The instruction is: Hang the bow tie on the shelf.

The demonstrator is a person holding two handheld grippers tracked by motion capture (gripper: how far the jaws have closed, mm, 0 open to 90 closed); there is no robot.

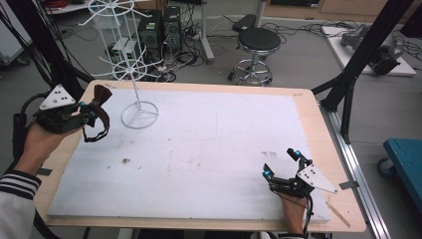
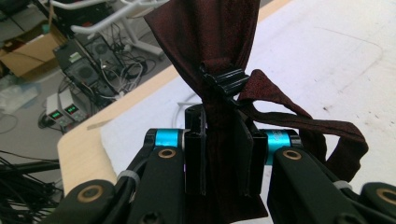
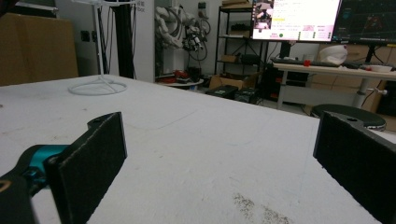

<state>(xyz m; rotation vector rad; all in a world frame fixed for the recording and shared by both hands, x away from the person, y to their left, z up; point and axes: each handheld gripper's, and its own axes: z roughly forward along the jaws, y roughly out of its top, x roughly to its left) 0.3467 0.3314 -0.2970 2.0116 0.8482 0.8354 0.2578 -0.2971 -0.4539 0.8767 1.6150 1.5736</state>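
Your left gripper (image 1: 88, 110) hangs over the desk's (image 1: 308, 107) far left corner with its jaws clenched on a dark maroon bow tie (image 2: 219, 60); the cloth rises between the jaws, a black clip (image 2: 225, 81) sits just above them, and the strap (image 1: 101, 130) loops down beside the white mat (image 1: 199, 159). Near that hand, a white wire rack (image 1: 130, 59) stands on its ring base (image 1: 140, 115) on the mat, between the bow tie and the mat's middle. Your right gripper (image 1: 282, 163) rests low at the near right, jaws spread wide with nothing between them. A black stool (image 1: 258, 42) stands on the floor beyond the desk.
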